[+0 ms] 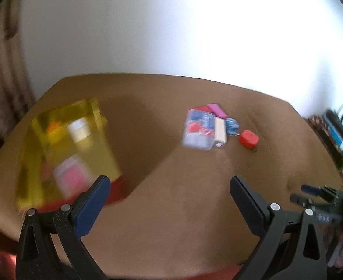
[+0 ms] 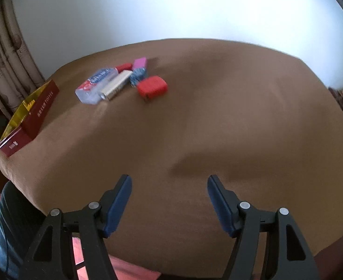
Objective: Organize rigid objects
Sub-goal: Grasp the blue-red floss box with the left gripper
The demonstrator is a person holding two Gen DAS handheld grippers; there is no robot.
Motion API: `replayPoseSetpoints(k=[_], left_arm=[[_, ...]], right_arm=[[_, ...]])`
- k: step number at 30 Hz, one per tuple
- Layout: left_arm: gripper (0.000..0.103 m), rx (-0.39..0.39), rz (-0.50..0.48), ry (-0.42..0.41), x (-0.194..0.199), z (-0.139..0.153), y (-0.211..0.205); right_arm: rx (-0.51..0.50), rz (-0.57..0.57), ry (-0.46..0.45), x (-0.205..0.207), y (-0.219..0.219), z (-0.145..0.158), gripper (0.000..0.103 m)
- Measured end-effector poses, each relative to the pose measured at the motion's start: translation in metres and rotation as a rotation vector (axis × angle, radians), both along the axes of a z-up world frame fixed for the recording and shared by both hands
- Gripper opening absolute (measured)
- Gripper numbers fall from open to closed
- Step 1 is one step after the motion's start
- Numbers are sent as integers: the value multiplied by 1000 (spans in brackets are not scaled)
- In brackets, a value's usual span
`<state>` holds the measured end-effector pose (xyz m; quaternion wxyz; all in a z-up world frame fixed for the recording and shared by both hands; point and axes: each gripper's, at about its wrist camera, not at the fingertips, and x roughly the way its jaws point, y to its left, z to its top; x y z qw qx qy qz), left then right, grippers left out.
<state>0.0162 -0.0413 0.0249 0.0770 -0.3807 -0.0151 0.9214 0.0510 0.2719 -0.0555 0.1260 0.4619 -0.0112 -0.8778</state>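
A: Left wrist view: left gripper has jaws spread wide, nothing btwn them, just bare table under it.
B: What's to its left?
A: Yellow-lined box, blurred, just ahead-left of the left finger. Inside it a white-capped item and a pink one; can't tell more.
B: And the loose stuff?
A: Pile well ahead, slightly right: clear pack, white bar touching it, pink block behind, blue ball, then red case a bit apart at right end. Other gripper's body shows at far right edge.
B: Right wrist view?
A: Right gripper also released, jaws apart, empty. Box far ahead-left at table edge, red outside. Pile well ahead-left: pack, bar lying against it, small red piece, block, ball, case nearest the gripper. All apart from both grippers.
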Motion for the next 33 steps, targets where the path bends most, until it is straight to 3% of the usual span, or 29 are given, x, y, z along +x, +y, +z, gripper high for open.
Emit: replayPoseSetpoints(k=[7, 14, 15, 16, 17, 18, 21, 25, 33], left_arm=[[101, -103, -104, 1, -79, -9, 64], [100, -61, -86, -99, -137, -43, 81], [97, -70, -73, -110, -141, -49, 81], [86, -68, -64, -126, -144, -54, 81], [67, -57, -73, -145, -146, -60, 81], [58, -66, -74, -160, -148, -65, 82], [57, -66, -74, -173, -149, -68, 80], [57, -119, -66, -111, -141, -48, 81], [57, -88, -38, -35, -123, 13, 73]], right_arm=[[-74, 58, 4, -5, -6, 8, 69], [-101, 86, 52, -1, -1, 39, 69], [-104, 77, 61, -1, 2, 41, 69], [-109, 65, 56, -2, 5, 42, 69], [-114, 56, 50, -3, 7, 42, 69], [-124, 42, 41, -6, 10, 40, 69], [-132, 18, 22, -8, 16, 37, 69], [-147, 15, 23, -9, 17, 36, 69], [-137, 28, -15, -13, 9, 20, 69]])
